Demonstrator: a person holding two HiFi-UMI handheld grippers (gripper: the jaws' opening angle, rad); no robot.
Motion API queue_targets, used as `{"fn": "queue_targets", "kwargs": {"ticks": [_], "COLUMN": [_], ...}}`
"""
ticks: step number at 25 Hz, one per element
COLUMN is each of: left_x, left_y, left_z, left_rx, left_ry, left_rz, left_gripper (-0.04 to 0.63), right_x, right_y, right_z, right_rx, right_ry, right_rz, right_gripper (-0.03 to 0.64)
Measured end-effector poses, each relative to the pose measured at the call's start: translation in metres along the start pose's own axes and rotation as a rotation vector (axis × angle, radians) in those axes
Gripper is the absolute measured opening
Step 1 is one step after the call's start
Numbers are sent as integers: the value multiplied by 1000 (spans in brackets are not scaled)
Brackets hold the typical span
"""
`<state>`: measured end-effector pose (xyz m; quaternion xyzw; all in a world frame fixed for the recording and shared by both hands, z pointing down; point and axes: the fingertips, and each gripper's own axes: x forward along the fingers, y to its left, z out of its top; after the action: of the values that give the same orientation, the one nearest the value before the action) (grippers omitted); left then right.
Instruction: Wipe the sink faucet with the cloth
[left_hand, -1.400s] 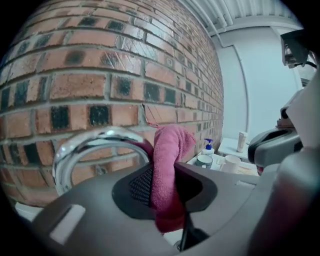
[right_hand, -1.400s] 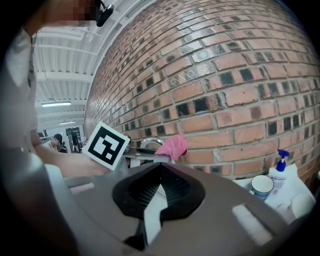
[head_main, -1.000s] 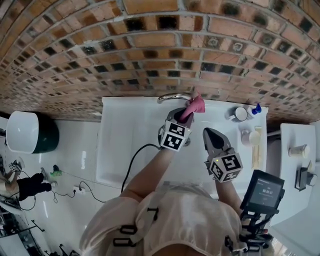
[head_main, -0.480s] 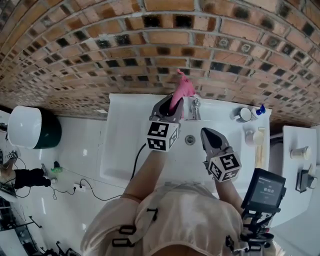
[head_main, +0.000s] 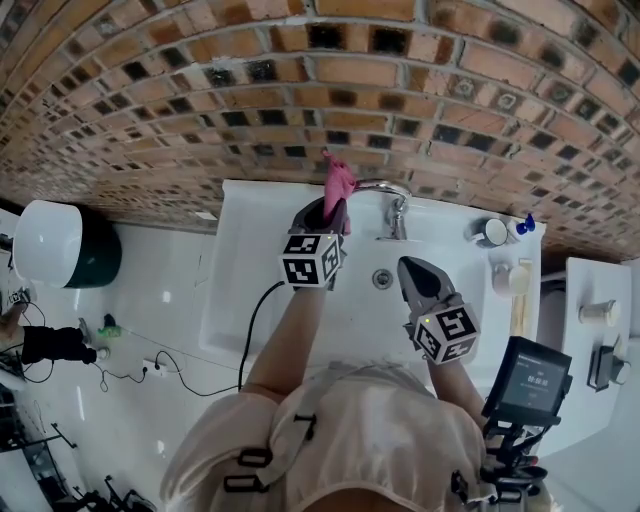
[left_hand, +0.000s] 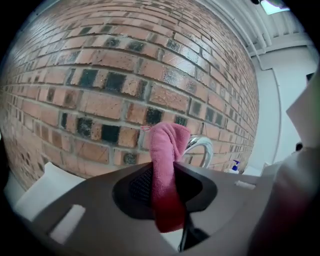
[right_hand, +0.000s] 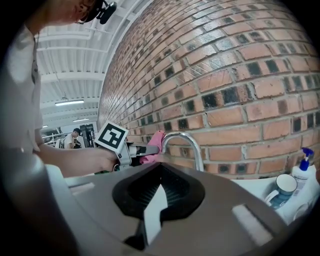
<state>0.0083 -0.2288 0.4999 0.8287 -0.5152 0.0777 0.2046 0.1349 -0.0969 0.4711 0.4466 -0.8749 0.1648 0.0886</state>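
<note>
Cloth (left_hand: 167, 165) in left fingers (left_hand: 140, 185), right fingers (right_hand: 180, 195) closed

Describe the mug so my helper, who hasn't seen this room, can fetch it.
Find the white sink against the brick wall. On its back right corner, right of the faucet, stands the mug: white, open-topped, unlike the blue-pump bottle beside it.

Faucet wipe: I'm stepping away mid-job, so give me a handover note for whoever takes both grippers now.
Left gripper: shut on the pink cloth, held up at the tip of the faucet spout; contact unclear.
Right gripper: shut, empty, over the sink in front of the faucet.
Done: cloth is at the spout; how much is wiped can't be told.
Left: wipe along the spout, then the base.
</note>
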Motion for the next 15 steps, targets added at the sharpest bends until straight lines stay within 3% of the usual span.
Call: {"fn": "queue_targets", "kwargs": {"ticks": [3, 8, 11, 15], "left_x": [-2, 1, 10, 23], "left_y": [-17, -71, -102, -119], "left_z": [17, 44, 41, 23], "left_rx": [44, 134, 175, 201], "left_ry": [-37, -68, -50, -11], "left_rz": [-35, -175, -241, -271], "left_gripper": [92, 94, 93, 94], "right_x": [-1, -6, -9, -14], "right_y": [-3, -5, -8, -16], "right_z": [2, 2, 1, -2], "right_rx": [-2, 7, 14, 27], "right_ry": [-10, -17, -25, -38], "right_rz": [-8, -3, -10, -35], "right_gripper": [-8, -6, -7, -6]}}
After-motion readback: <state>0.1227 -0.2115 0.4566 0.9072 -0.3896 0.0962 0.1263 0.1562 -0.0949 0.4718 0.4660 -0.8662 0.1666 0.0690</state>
